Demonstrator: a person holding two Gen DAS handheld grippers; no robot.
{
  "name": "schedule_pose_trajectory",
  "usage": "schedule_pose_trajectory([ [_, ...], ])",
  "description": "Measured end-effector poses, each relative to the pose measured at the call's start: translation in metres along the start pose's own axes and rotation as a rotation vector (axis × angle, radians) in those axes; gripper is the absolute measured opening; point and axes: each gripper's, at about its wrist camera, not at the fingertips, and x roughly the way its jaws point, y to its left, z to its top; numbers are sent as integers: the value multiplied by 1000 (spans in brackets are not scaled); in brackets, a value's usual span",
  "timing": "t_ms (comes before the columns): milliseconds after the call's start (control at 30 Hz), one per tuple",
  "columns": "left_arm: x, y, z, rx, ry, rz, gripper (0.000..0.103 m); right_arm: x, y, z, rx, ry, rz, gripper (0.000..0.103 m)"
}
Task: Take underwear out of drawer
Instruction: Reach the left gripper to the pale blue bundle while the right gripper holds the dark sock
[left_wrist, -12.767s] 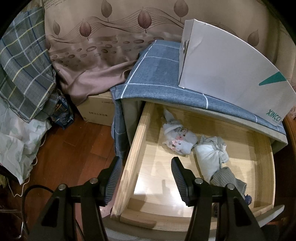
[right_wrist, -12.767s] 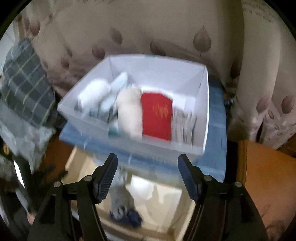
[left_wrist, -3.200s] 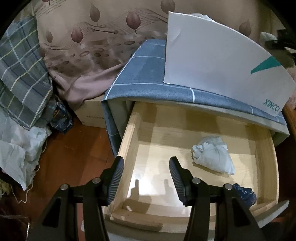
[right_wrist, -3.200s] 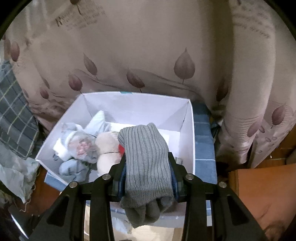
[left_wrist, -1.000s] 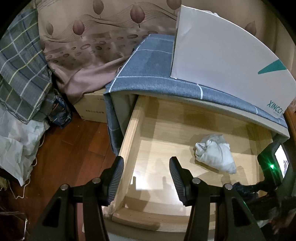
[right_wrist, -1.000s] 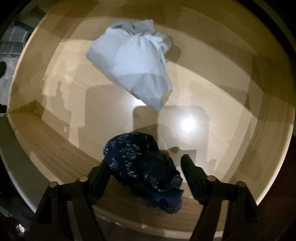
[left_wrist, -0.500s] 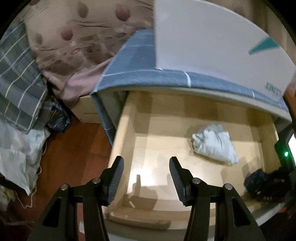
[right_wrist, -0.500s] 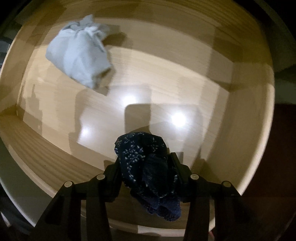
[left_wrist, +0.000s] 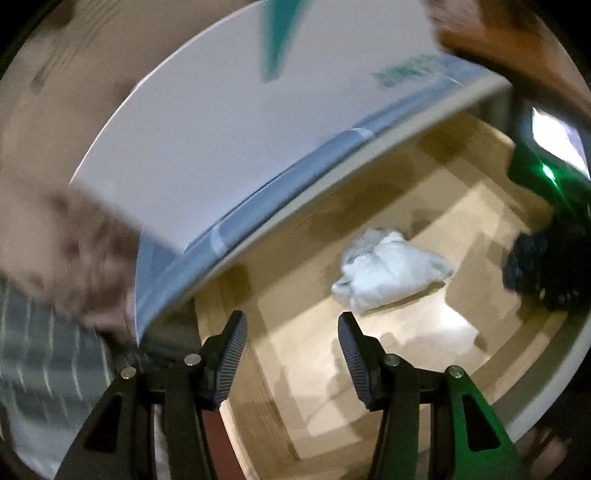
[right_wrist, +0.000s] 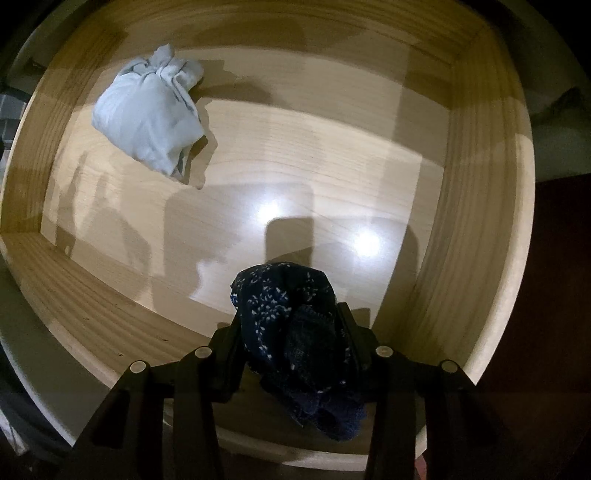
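Right gripper (right_wrist: 291, 332) closing downward; left gripper (left_wrist: 291, 354) agape.

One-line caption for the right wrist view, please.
Right tongs closing on a dark blue speckled bundle above the wooden drawer; a pale bundle remains.

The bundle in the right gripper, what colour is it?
Dark navy blue with tiny white speckles. The bundle shows best in the right wrist view.

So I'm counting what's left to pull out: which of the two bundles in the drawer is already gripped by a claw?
The dark blue speckled bundle, pinched in the closing right claw. The pale knotted bundle lies loose on the drawer floor, untouched.
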Motion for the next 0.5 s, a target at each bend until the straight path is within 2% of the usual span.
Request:
schedule_pose_trajectory([
  [167,18,-27,11,201,-4,33,52,5,-15,1,11,-6,16,40],
  [267,28,-36,13,268,-2,16,52,-2,-17,2,13,-8,20,40],
  [400,47,-49,14,372,4,36,52,1,-20,0,14,-8,22,40],
  [500,61,-55,15,414,12,50,52,-1,-22,0,15,-10,27,40],
])
